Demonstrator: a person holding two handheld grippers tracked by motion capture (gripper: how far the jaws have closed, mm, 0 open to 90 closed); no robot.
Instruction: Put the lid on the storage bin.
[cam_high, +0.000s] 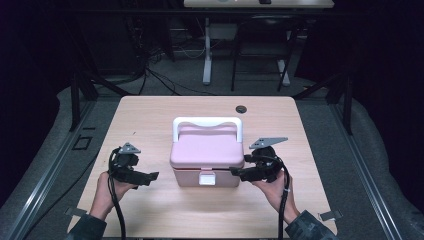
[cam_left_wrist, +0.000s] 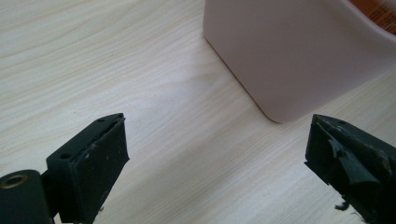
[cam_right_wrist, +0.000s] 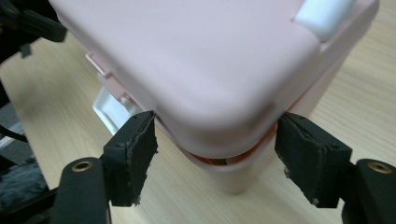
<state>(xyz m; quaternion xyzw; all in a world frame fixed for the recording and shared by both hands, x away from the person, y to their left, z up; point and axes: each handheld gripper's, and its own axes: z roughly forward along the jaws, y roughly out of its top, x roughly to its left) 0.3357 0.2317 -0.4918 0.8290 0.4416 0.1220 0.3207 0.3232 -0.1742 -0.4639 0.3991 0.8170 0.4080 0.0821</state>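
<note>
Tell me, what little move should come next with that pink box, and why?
Probably close the right tongs on the near corner of the pink box: its jaws straddle that corner, where the lid sits slightly raised over a thin gap. The left tongs stand open beside the box, touching nothing, free to steady it.

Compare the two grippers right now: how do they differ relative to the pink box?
The left gripper sits apart from the pink box, jaws wide over bare table. The right gripper is at the box's corner, jaws straddling the lid edge where a slight gap shows. Both are open, holding nothing, and point inward toward the box.
</note>
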